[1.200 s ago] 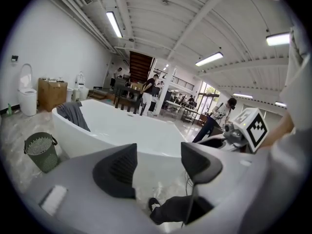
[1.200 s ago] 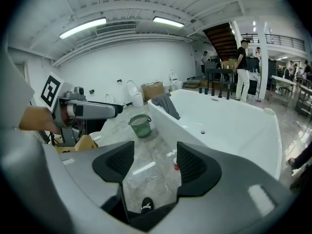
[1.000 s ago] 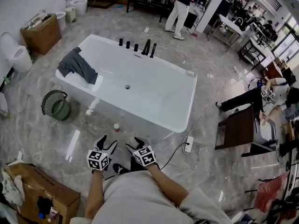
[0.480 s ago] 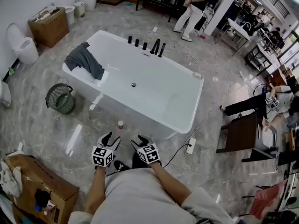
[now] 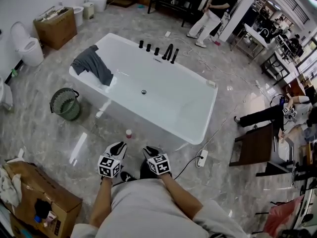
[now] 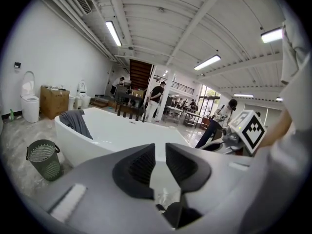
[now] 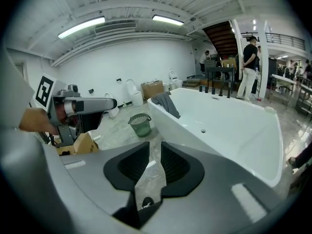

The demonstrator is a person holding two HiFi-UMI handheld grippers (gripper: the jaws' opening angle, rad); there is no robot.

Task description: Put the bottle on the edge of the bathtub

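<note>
A small bottle with a red cap [image 5: 129,133] stands on the floor beside the near wall of the white bathtub [image 5: 198,133]. My left gripper [image 5: 118,148] hovers just short of the bottle, to its right and nearer me. My right gripper [image 5: 150,151] is level with it, further right. Both pairs of jaws are closing, with only a narrow gap left and nothing between them. The left gripper [image 6: 160,147] faces the bathtub [image 6: 112,133]. The right gripper [image 7: 155,147] points along the tub's near rim [image 7: 195,126]. The bottle shows in neither gripper view.
A grey cloth [image 5: 93,63] hangs over the tub's left end and black tap fittings [image 5: 161,51] line its far rim. A green basket [image 5: 65,104] stands left of the tub, a cardboard box [image 5: 29,192] near my left, a power strip [image 5: 201,157] and a dark table [image 5: 255,143] at right.
Both grippers' jaws have gone from wide apart to nearly together. The hands have shifted slightly right and toward the tub, and the head view has drifted.
</note>
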